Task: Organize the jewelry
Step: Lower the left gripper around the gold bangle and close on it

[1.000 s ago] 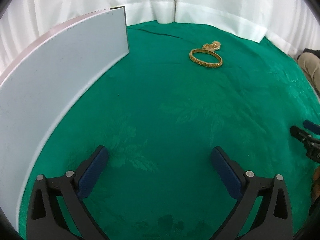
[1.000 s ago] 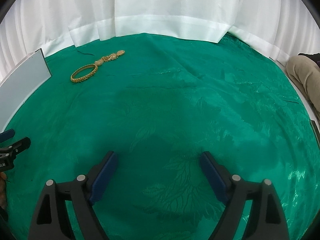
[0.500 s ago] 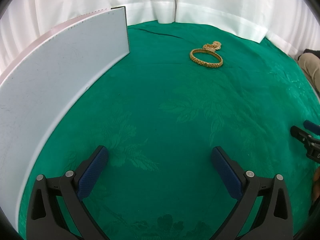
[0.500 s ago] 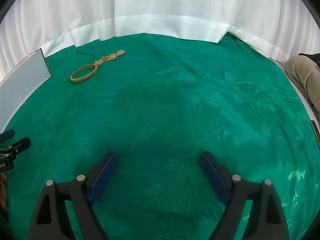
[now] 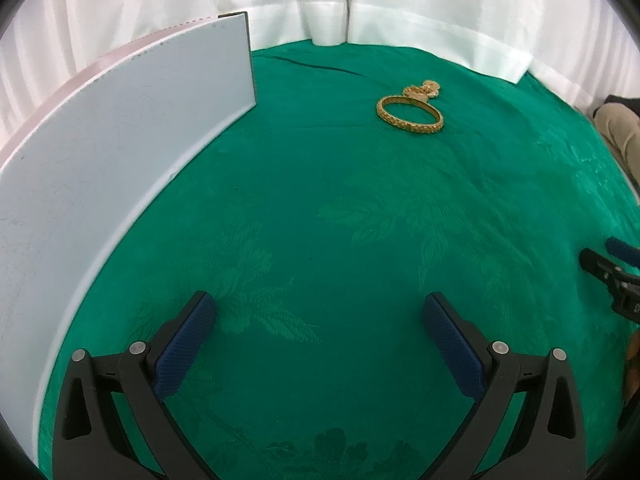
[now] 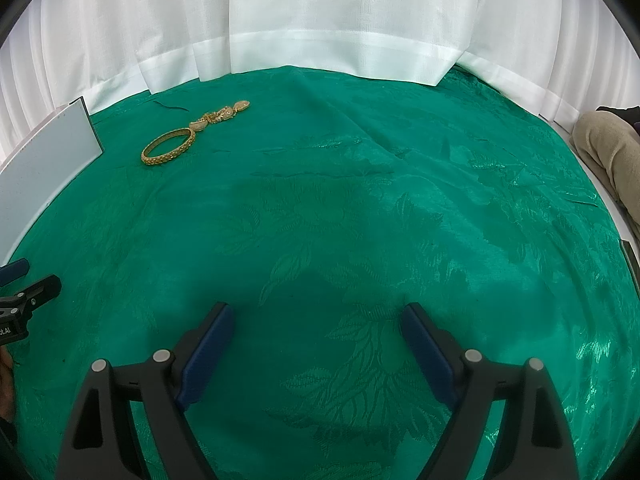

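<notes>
A gold bangle lies flat on the green cloth far ahead, with a small heap of gold jewelry touching its far side. In the right wrist view the bangle and the jewelry heap lie at the far left. My left gripper is open and empty, low over the cloth, well short of the bangle. My right gripper is open and empty over bare cloth. Each gripper's tip shows at the other view's edge.
A pale grey box wall stands along the left, also seen in the right wrist view. White curtains ring the table's far side. A person's beige trouser leg is at the right edge.
</notes>
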Tool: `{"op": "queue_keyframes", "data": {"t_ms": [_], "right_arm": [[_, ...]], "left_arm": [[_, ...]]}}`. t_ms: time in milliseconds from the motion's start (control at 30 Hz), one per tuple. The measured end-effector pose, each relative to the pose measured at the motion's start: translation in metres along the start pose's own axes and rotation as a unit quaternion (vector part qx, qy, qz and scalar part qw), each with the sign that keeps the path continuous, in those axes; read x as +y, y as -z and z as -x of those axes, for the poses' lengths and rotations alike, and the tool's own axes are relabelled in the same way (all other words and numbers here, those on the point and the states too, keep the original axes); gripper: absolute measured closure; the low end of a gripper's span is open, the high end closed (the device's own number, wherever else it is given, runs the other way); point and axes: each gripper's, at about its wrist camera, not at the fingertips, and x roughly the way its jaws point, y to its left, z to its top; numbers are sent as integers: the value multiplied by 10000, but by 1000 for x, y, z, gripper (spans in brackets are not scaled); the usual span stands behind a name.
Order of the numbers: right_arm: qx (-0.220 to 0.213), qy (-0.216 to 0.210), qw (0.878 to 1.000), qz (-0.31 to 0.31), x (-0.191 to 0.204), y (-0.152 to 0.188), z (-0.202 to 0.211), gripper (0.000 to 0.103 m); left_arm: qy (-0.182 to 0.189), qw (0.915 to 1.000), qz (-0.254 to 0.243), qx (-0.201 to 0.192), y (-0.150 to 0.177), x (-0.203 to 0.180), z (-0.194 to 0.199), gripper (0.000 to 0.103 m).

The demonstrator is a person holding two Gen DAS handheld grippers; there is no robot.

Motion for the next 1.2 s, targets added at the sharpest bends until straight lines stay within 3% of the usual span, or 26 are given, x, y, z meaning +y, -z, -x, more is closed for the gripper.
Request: {"op": "queue_keyframes", "data": {"t_ms": [133, 233, 367, 467, 633, 833, 900, 967, 1000, 1200], "right_arm": [[1, 0, 10000, -1, 0, 0, 0, 15], [1, -1, 10000, 0, 0, 0, 0, 15], [3, -15, 10000, -5, 0, 0, 1, 14], [4, -18, 10000, -6, 0, 0, 0, 14], [6, -20, 10000, -7, 0, 0, 0, 13], [7, -17, 10000, -11, 1, 0, 1, 13], [7, -19, 10000, -12, 1, 0, 1, 13], [8, -19, 10000, -14, 1, 0, 1, 12], [7, -17, 10000, -16, 1, 0, 1, 12], [8, -17, 10000, -18, 1, 1, 2, 12]], "left_arm": [[103, 9990, -114, 429, -11, 0, 0, 1], [479, 9975, -97, 504, -32, 3, 14, 1], [1144, 9927, -103, 369, -87, 0, 36, 1], [1469, 9867, -356, 591, -127, -20, 15, 1], [1256, 9886, -546, 628, -162, -58, -53, 1], [1021, 9889, -521, 944, -174, -81, -112, 1], [888, 9900, -634, 888, -172, -83, -116, 3], [567, 9912, -931, 757, -168, -87, -113, 17], [583, 9910, -988, 689, -167, -88, -111, 33], [494, 9927, -905, 628, -155, -77, -93, 34]]}}
